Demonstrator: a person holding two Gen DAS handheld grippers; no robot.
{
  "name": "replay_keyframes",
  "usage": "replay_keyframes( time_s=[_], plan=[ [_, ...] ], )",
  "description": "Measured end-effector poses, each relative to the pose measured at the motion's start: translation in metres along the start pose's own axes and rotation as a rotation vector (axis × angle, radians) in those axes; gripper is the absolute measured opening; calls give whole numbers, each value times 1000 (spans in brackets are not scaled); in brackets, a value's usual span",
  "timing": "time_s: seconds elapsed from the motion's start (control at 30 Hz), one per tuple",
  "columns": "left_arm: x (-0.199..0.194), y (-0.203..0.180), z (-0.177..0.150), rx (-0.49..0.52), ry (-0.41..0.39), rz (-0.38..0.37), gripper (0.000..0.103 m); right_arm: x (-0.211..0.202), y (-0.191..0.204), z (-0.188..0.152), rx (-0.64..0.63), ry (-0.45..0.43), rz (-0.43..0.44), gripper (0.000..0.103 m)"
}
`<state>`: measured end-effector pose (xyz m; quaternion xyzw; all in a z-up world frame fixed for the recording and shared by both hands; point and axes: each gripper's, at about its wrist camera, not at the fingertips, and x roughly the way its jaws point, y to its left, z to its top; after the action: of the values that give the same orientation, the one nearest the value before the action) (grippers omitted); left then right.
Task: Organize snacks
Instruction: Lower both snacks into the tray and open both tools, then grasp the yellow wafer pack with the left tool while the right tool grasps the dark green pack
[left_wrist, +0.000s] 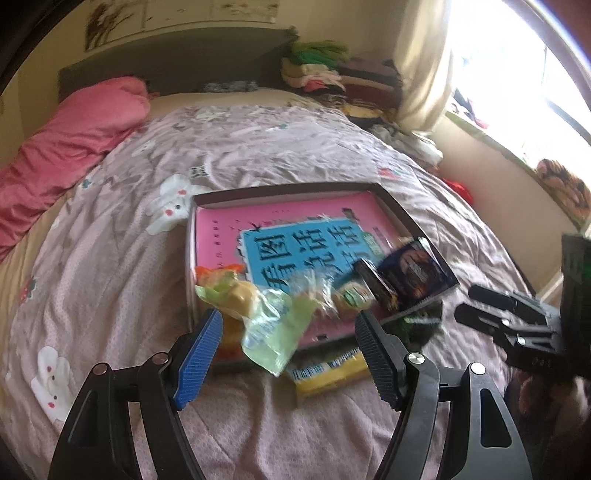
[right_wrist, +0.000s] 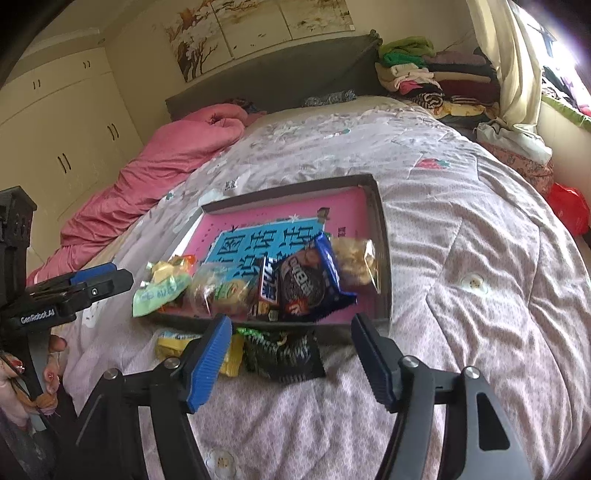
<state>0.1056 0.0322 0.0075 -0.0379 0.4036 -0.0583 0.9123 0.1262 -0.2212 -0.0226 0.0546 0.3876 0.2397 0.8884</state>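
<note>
Nearest you, both grippers hang with nothing in them: your left gripper (left_wrist: 290, 354) has its jaws apart over the tray's near edge, and your right gripper (right_wrist: 290, 363) stands just as wide and bare above the quilt (right_wrist: 480, 295).

Just past the fingertips, two packets lie outside the tray on the quilt: a yellow packet (right_wrist: 173, 345) and a dark green-and-black packet (right_wrist: 282, 354), side by side against the near wall. These look like what is left to do.

Beyond them, the tray (right_wrist: 382, 236) holds the rest, ranged along its near side: a pale green bag (right_wrist: 159, 293) half over the left corner, a clear biscuit bag (right_wrist: 221, 291), a slim dark bar (right_wrist: 267, 286), the blue Oreo pack (right_wrist: 310, 280) and a clear bag of crisps (right_wrist: 356, 264) at the right. Five in, two out, by my count, so you are well past halfway.

The far half of the tray is bare pink, with room for both.
</note>
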Motion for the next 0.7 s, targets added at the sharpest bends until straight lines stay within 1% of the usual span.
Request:
replay_keyframes(
  time_s=[0.07, 0.23, 0.4, 0.57, 0.7],
  plan=[
    [0, -6, -4, 27, 12, -6, 76, 0, -1, -3, -2, 10, -2, 67],
    [5, -16, -15, 75, 50, -55, 76, 1, -1, -10, -12, 42, -2, 68],
    [11, -24, -23, 94, 84, -89, 76, 2, 3, -15, -32, 64, 9, 69],
    [19, -31, -28, 129, 111, -107, 76, 5, 7, -18, -39, 86, 31, 70],
    [30, -39, -33, 178, 150, -124, 75, 9, 7, -20, -40, 101, 31, 71]
  ],
)
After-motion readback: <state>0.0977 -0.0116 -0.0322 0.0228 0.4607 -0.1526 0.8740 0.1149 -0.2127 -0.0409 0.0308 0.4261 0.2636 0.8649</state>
